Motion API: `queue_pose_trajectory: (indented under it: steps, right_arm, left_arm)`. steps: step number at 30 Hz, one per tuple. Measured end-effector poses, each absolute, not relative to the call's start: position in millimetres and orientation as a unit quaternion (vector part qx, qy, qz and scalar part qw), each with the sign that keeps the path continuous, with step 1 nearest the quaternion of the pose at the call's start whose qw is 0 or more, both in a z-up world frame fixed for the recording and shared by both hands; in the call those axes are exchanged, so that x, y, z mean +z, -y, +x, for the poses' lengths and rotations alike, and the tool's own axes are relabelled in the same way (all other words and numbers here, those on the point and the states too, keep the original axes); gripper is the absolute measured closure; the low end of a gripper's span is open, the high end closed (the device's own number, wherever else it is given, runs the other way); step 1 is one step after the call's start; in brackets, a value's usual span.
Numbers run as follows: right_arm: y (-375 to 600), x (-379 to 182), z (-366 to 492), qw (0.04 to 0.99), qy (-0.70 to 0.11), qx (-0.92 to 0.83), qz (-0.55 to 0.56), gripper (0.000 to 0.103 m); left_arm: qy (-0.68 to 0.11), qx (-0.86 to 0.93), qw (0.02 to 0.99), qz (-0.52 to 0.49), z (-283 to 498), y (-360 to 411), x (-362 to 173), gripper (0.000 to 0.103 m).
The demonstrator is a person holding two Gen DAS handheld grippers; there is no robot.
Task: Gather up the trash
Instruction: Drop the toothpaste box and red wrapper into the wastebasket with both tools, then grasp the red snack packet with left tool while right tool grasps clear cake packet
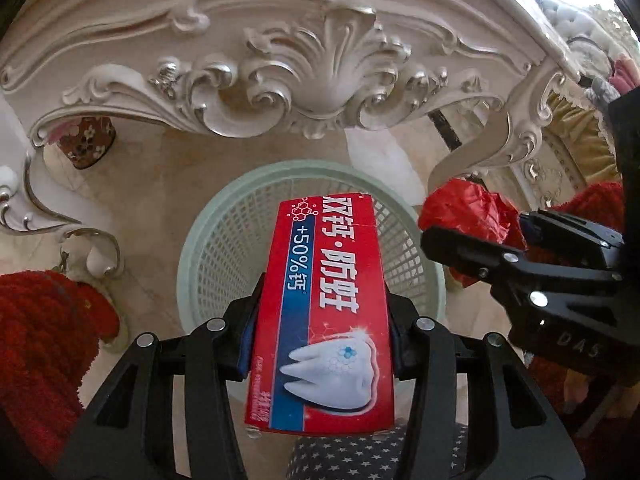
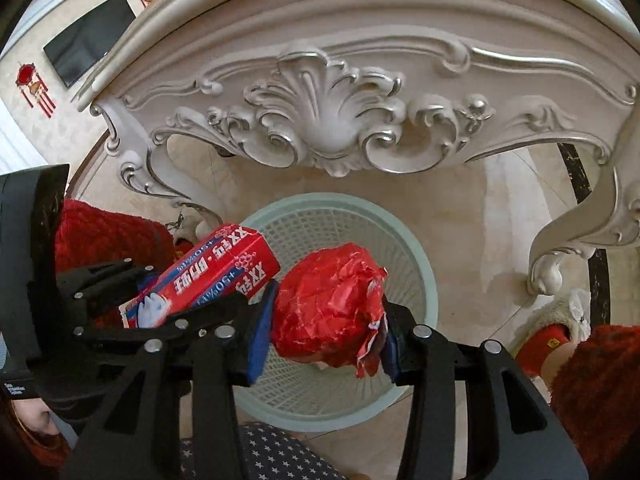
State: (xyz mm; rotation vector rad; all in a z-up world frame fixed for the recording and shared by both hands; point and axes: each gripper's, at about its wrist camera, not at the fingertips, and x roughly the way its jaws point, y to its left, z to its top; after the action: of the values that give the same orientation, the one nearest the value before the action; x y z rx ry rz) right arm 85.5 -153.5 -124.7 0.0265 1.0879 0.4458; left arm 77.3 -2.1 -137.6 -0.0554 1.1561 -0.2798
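Observation:
My left gripper (image 1: 320,344) is shut on a red and blue toothpaste box (image 1: 324,312) and holds it above the pale green mesh wastebasket (image 1: 224,248) on the floor. My right gripper (image 2: 326,332) is shut on a crumpled red wrapper ball (image 2: 328,304), also over the wastebasket (image 2: 416,264). In the left wrist view the right gripper (image 1: 472,248) with the wrapper (image 1: 468,204) is at the right, beside the basket rim. In the right wrist view the left gripper (image 2: 168,304) with the box (image 2: 212,276) is at the left.
An ornate white carved table (image 1: 304,80) stands just behind the basket, its curved leg (image 2: 580,240) to the right. Red fuzzy sleeves (image 1: 44,340) flank the grippers. A star-patterned dark cloth (image 1: 360,456) lies below. The floor is beige tile (image 2: 480,208).

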Motion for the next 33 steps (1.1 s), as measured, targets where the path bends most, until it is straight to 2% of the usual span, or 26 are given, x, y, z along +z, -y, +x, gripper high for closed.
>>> queue_pose_trajectory:
  steps: [1, 3, 9, 12, 27, 33]
  right_arm:
    - [151, -126, 87, 0.831, -0.515, 0.210, 0.011, 0.047]
    - [149, -128, 88, 0.836, -0.510, 0.200, -0.003, 0.032]
    - [155, -131, 90, 0.844, -0.505, 0.181, -0.005, 0.030]
    - [161, -131, 92, 0.844, -0.507, 0.172, 0.008, 0.030]
    - [162, -127, 88, 0.850, -0.498, 0.169, 0.008, 0.030]
    - [174, -58, 63, 0.903, -0.389, 0.182, 0.016, 0.030]
  left_arm:
    - [-0.551, -0.132, 0.823, -0.027, 78, 4, -142, 0.034]
    - [-0.554, -0.117, 0.824, -0.023, 81, -1, -146, 0.026]
    - [-0.545, -0.076, 0.834, -0.026, 84, -13, -148, 0.026]
    - [-0.542, -0.071, 0.837, -0.034, 85, -18, -147, 0.012]
    - [-0.534, -0.081, 0.840, -0.041, 81, -20, -142, 0.012]
    - [-0.426, -0.074, 0.898, -0.081, 63, -50, -57, 0.012]
